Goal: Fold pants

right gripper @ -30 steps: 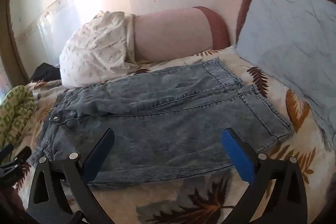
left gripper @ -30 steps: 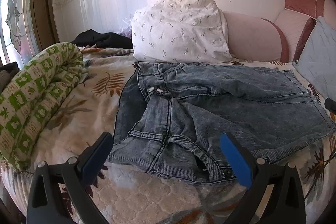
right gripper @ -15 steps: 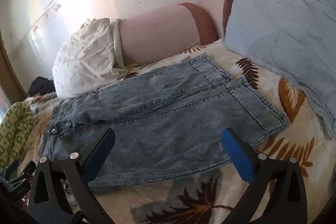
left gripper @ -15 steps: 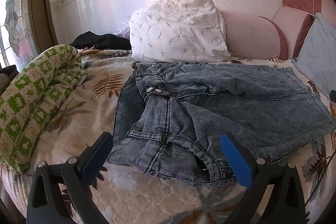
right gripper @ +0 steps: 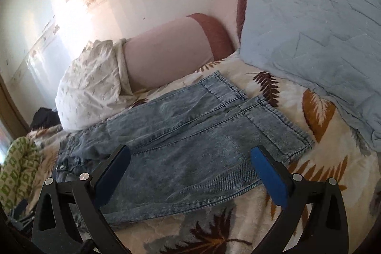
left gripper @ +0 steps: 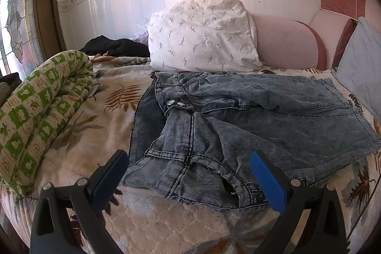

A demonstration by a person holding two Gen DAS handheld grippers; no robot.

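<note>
Denim jeans [left gripper: 250, 120] lie flat across the leaf-print bedspread [left gripper: 100, 135], waistband rumpled near the left gripper [left gripper: 188, 175], hems toward the right gripper [right gripper: 190, 166]. Both grippers hover spread wide, holding nothing. Judgement: pinch the near waistband corner and near hem together, taking every layer, so the fold carries over evenly.

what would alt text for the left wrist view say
Blue denim pants lie spread on a leaf-patterned bedspread, waistband nearest the open left gripper, which holds nothing. Behind are a white pillow and pink bolster, with a rolled green quilt at left.
</note>
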